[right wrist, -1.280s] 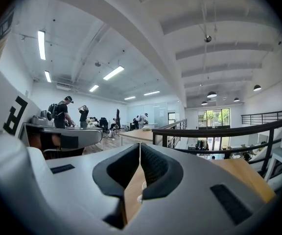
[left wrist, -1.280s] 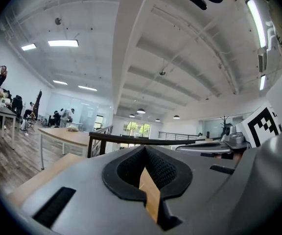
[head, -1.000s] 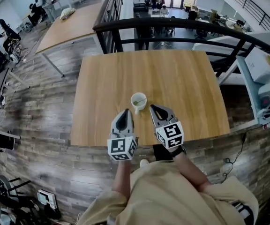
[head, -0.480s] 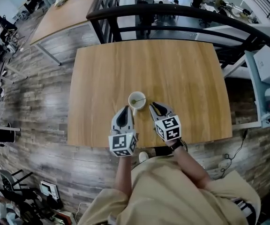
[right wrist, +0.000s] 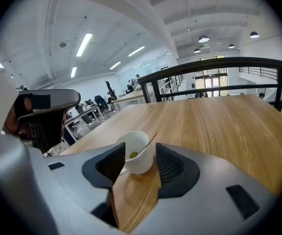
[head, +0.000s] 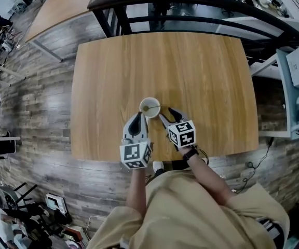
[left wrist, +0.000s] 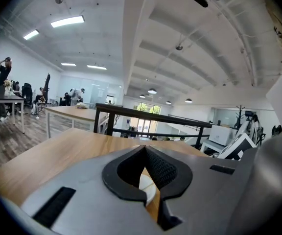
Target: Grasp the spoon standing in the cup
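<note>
Of the spoon (right wrist: pixel 151 140) only a thin handle shows, leaning from the cup (right wrist: pixel 133 153) mid-frame on the worktop (head: pixel 191 71). The right gripper (head: pixel 166 116) tilts down, its fingers just opening apart with the cup just ahead, ungripped. On the left gripper (left wrist: pixel 144 149) the fingers are together, hiding most of the cup.

Tan top (head: pixel 191 217), grey left gripper (head: pixel 137 116), grey right gripper (head: pixel 167 113), black-and-white marker cubes (head: pixel 135 156)

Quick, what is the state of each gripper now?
Left gripper: closed, empty.
Right gripper: open, jaws just opening, nothing between them; cup ahead.
</note>
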